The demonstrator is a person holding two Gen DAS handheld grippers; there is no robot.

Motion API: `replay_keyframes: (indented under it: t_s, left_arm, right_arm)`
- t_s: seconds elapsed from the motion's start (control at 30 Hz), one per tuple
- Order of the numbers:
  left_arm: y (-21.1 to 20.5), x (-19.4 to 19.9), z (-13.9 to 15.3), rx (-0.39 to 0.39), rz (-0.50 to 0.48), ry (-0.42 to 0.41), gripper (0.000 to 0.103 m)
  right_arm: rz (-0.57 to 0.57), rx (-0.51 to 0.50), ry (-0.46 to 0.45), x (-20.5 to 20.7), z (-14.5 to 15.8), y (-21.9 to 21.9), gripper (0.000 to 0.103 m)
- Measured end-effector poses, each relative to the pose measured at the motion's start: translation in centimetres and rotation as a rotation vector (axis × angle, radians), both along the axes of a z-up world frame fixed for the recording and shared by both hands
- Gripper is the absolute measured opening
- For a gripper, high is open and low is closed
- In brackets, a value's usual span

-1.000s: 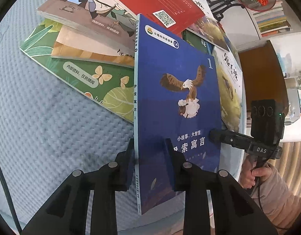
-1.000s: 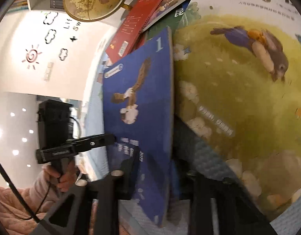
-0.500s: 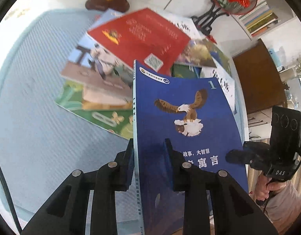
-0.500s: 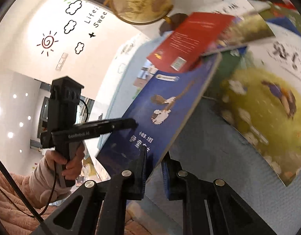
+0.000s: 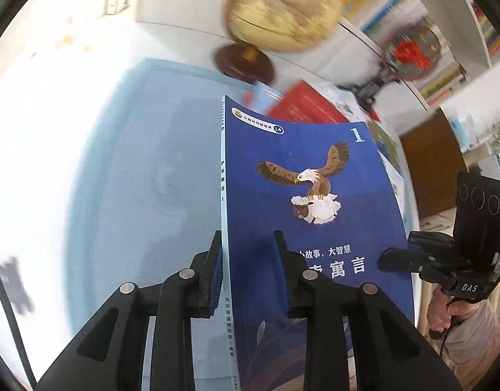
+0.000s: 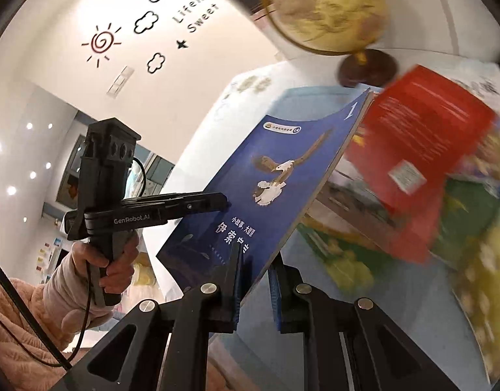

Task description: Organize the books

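Note:
A blue book with an eagle on its cover (image 5: 315, 202) is held up off the table by both grippers. My left gripper (image 5: 248, 268) is shut on its spine edge near the bottom. My right gripper (image 6: 255, 280) is shut on its opposite long edge; the book shows tilted in the right wrist view (image 6: 266, 189). The right gripper body shows at the book's right edge in the left wrist view (image 5: 445, 260), and the left gripper body shows in the right wrist view (image 6: 152, 211). A red book (image 6: 422, 150) lies on a blurred pile of other books (image 6: 461, 228).
A globe on a dark wooden base (image 5: 282, 9) stands at the back of the light blue table mat (image 5: 136, 179); it also shows in the right wrist view (image 6: 328, 9). A red flower ornament (image 5: 409, 52) and shelves of books (image 5: 445, 78) are behind.
Both grippers have lifted the blue book up off the pile and tilted it. The pile has dropped out of the left view, and the globe and wall have come into view.

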State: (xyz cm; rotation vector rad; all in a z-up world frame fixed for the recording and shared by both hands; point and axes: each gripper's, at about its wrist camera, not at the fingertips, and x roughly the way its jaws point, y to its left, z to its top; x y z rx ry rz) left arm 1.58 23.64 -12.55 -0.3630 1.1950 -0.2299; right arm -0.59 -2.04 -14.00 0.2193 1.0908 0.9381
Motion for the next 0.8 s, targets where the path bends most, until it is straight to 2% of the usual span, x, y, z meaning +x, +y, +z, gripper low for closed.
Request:
replay_keyframes:
  t_s: [0.17,0.33,0.5,0.6,0.8]
  left_arm:
    - [5.9,0.2,-0.7,0.032,0.053,0.014,0.024]
    - [11.0,0.0,-3.6,0.040,0.100,0.072,0.024]
    - [13.0,-0.1,-6.5,0.035,0.111,0.128,0.024]
    - [13.2,-0.1,-7.8,0.022,0.114,0.157,0.024]
    - [12.3,0.0,-9.3,0.067,0.104,0.206,0.025]
  right_arm:
    - [0.041,0.014,0.021,1.3,-1.0,6.3,0.014]
    - [0.054,-0.006,0.073,1.8,-4.0,10.7,0.014]
    - [0.038,-0.041,0.130,2.1,-6.6,13.0,0.014]
    - [0.032,-0.084,0.156,1.9,-8.2,12.8,0.014]
    - [-0.006,-0.151,0.212,1.7,-10.8,12.5,0.014]
